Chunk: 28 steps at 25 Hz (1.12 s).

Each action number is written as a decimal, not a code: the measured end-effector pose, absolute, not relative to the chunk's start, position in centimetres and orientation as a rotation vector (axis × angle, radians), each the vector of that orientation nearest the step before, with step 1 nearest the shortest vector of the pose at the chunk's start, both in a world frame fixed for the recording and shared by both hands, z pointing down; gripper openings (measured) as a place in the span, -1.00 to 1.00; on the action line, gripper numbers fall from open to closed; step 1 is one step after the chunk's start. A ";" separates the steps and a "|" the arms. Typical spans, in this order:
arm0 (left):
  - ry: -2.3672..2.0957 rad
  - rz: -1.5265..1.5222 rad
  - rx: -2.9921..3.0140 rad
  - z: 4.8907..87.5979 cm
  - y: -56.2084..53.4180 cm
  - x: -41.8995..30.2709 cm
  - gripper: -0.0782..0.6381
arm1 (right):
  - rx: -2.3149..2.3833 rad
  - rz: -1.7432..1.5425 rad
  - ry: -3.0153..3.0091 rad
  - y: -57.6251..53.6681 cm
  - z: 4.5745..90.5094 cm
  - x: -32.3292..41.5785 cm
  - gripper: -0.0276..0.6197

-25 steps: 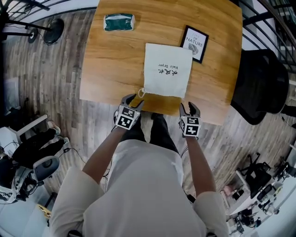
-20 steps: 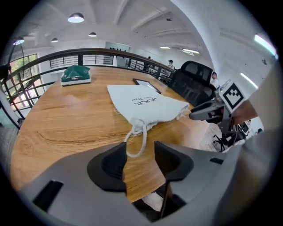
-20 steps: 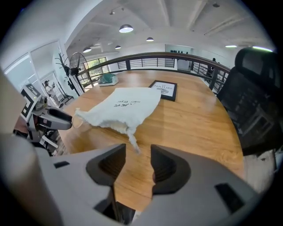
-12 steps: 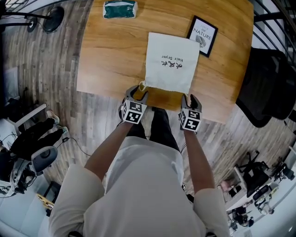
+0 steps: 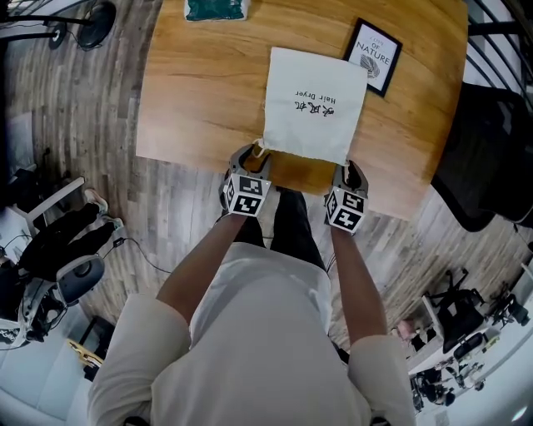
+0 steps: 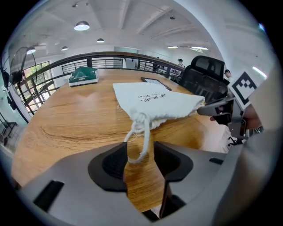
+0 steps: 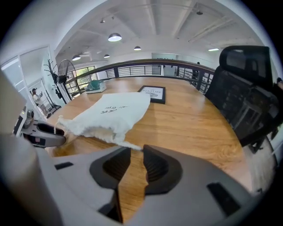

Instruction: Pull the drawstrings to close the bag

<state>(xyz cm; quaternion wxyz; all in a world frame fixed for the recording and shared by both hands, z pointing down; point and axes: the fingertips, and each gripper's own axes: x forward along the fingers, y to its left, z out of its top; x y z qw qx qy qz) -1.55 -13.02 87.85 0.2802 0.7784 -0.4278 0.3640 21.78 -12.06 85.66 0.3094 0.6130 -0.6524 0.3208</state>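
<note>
A white cloth bag (image 5: 315, 104) with dark print lies flat on the wooden table (image 5: 200, 100), its gathered mouth toward the near edge. At its left corner a white drawstring loop (image 6: 140, 141) hangs between the fingers of my left gripper (image 6: 140, 152), which stands open around it without pinching. My right gripper (image 7: 137, 152) is at the mouth's right corner (image 7: 126, 144). Its jaws are closing, with a narrow gap left and the white tip just at their mouth. In the head view the left gripper (image 5: 252, 154) and right gripper (image 5: 350, 172) flank the bag's near edge.
A green packet (image 5: 216, 8) lies at the table's far left. A framed card (image 5: 376, 58) sits beside the bag's far right corner. A black office chair (image 5: 483, 150) stands right of the table. The table's near edge runs just under both grippers.
Both grippers have moved forward from the table's edge to the bag's near corners. The left one now has the drawstring loop between its fingers.
</note>
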 end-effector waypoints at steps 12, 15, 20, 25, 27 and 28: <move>-1.172 0.988 2.084 88.1 -13.6 -1.4 -0.43 | 1.568 0.701 -1.746 -12.5 85.4 21.2 -0.67; -1.198 0.986 2.078 88.1 -13.9 -1.8 -0.62 | 1.574 0.664 -1.752 -12.6 85.2 21.2 -0.67; -1.229 0.962 2.079 87.5 -14.3 -2.4 -0.80 | 1.605 0.649 -1.753 -12.8 84.7 21.4 -0.87; -1.256 0.909 2.091 85.8 -14.9 -3.1 -0.80 | 1.649 0.668 -1.748 -12.9 83.9 21.9 -0.88; -1.274 0.891 2.096 85.0 -15.4 -3.7 -0.80 | 1.676 0.687 -1.746 -13.1 83.4 22.1 -0.88; -1.284 0.882 2.098 84.6 -15.7 -4.0 -0.80 | 1.691 0.701 -1.746 -13.2 83.1 22.2 -0.88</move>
